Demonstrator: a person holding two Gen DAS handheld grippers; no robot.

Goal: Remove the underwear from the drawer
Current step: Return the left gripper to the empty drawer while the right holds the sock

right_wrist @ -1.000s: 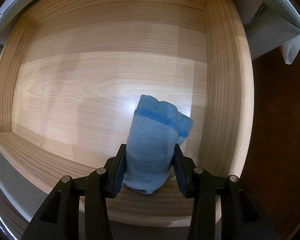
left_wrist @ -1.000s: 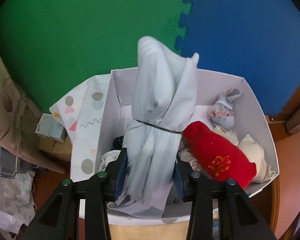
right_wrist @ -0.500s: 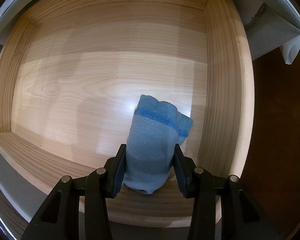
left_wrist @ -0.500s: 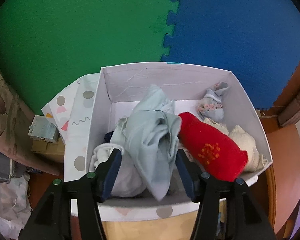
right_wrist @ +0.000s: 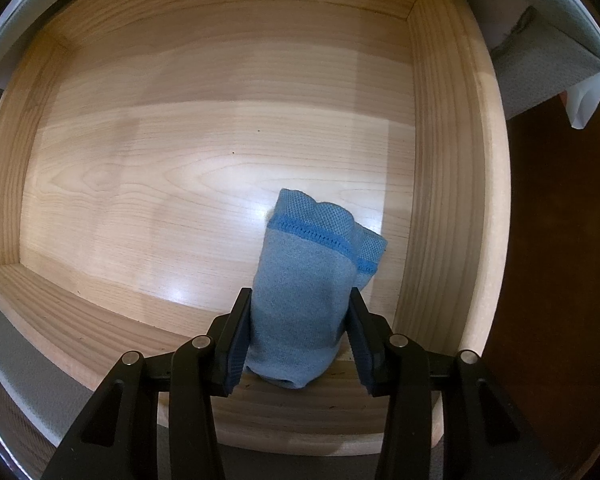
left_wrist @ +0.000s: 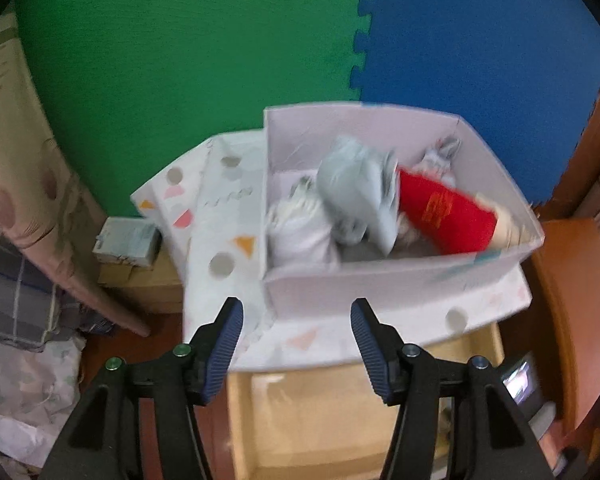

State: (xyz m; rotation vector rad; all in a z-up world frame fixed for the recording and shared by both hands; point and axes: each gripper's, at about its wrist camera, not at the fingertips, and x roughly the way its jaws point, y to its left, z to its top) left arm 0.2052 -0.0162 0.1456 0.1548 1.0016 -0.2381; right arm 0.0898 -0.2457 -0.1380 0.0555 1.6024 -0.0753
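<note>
Right gripper (right_wrist: 298, 330): pointed down into the wooden drawer (right_wrist: 448, 168), both pads pressed on 1 rolled blue underwear (right_wrist: 304, 284) with a darker blue stitched band near its far end; the roll sits near the drawer's right wall, and the rest of the drawer floor is bare wood. Left gripper (left_wrist: 296, 336): jaws apart, nothing between them, near the front wall of a white box (left_wrist: 380, 284). Box contents: 1 pale grey-blue bundle (left_wrist: 352, 200), 1 white roll (left_wrist: 300, 232), 1 red roll (left_wrist: 444, 216) bearing a small orange mark too blurred to read, and cream pieces at the right end. Box stands on a white patterned sheet (left_wrist: 220, 240) with dots and triangles. Behind: green (left_wrist: 180, 60) and blue (left_wrist: 480, 40) foam mats. No legible writing or brand.
</note>
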